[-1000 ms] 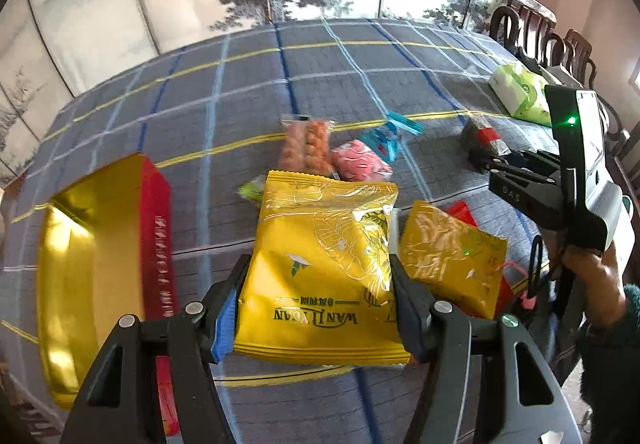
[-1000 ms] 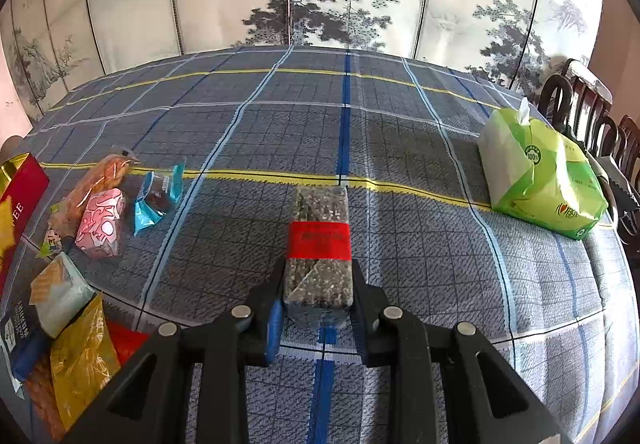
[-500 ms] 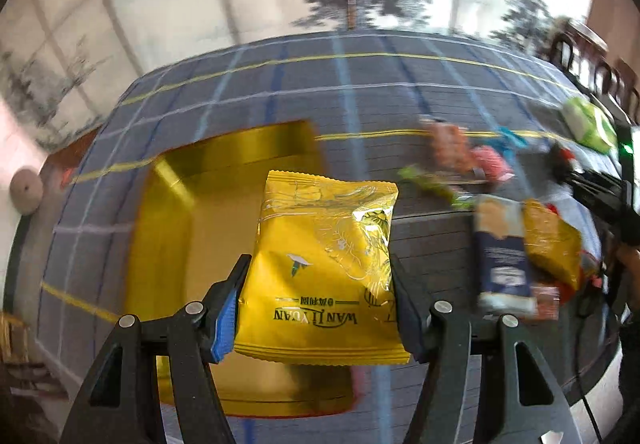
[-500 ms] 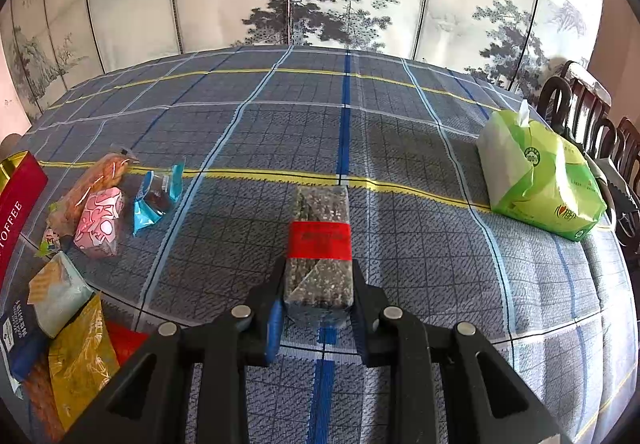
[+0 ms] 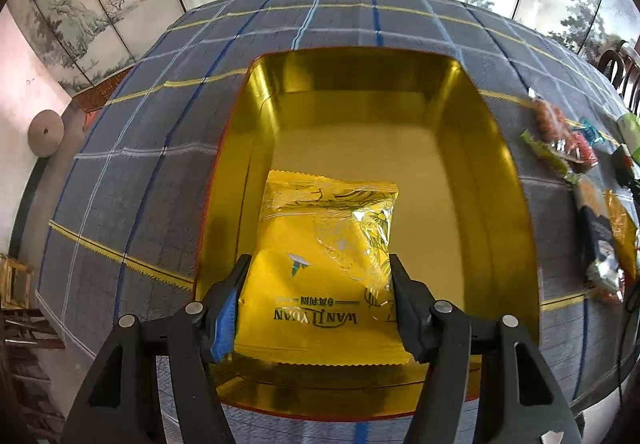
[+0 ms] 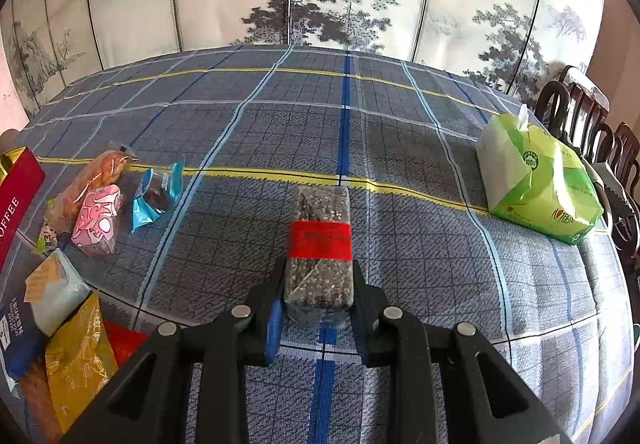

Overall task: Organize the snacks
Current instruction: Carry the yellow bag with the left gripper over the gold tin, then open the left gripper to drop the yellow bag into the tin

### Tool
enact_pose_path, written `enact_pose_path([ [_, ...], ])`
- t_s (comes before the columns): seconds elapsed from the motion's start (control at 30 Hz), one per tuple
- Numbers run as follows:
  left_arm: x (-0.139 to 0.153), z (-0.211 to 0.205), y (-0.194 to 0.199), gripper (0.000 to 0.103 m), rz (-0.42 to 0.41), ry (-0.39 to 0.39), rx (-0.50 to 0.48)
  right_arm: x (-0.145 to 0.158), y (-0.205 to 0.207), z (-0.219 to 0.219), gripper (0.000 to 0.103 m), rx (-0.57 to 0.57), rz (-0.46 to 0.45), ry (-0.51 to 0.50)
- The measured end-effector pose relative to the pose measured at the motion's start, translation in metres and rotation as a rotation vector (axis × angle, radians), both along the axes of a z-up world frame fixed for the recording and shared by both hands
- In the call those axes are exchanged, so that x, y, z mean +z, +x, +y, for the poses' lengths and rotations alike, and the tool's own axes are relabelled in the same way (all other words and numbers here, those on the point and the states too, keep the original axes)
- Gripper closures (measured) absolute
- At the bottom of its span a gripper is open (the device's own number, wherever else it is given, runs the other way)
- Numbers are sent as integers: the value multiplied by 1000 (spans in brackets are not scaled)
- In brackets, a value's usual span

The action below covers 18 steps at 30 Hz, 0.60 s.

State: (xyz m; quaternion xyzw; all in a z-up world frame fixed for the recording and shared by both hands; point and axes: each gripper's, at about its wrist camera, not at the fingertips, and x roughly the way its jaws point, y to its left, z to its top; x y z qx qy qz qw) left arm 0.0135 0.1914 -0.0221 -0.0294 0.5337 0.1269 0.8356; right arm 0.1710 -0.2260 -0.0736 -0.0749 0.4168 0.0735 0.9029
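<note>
My left gripper (image 5: pixel 318 276) is shut on a yellow snack bag (image 5: pixel 326 268) and holds it over the open gold tin box (image 5: pixel 496 147); nothing else shows inside the box. My right gripper (image 6: pixel 319 278) is shut on a dark seed bar with a red band (image 6: pixel 321 244), held just above the tablecloth. Loose snacks lie left of it: a pink pack (image 6: pixel 97 219), a blue wrapper (image 6: pixel 156 193), an orange pack (image 6: pixel 90 179), a gold bag (image 6: pixel 78 364). The same pile shows at the right edge of the left wrist view (image 5: pixel 592 211).
A green tissue pack (image 6: pixel 540 183) lies at the right on the plaid tablecloth (image 6: pixel 280 115). The box's red side (image 6: pixel 16 199) shows at the far left. Dark chairs (image 6: pixel 592 123) stand at the right table edge. A painted screen stands behind the table.
My left gripper has swung left with the yellow bag, from above the snack pile to over the gold box. My right gripper and its seed bar have stayed still.
</note>
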Motion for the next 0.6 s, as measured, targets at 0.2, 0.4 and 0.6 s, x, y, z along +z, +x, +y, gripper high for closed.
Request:
enact_pose_path([
  [0.2,-7,7,-5,43,12,8,-9,0,-1,2,75,1,-3,-10],
  [0.4,-10,7,-5,43,15,32,-28,0,3,5,75,-13,20,-19],
  [0.6,-10,10,-5,43,12,29,-28,2,6,11,75,-33,40,-46],
])
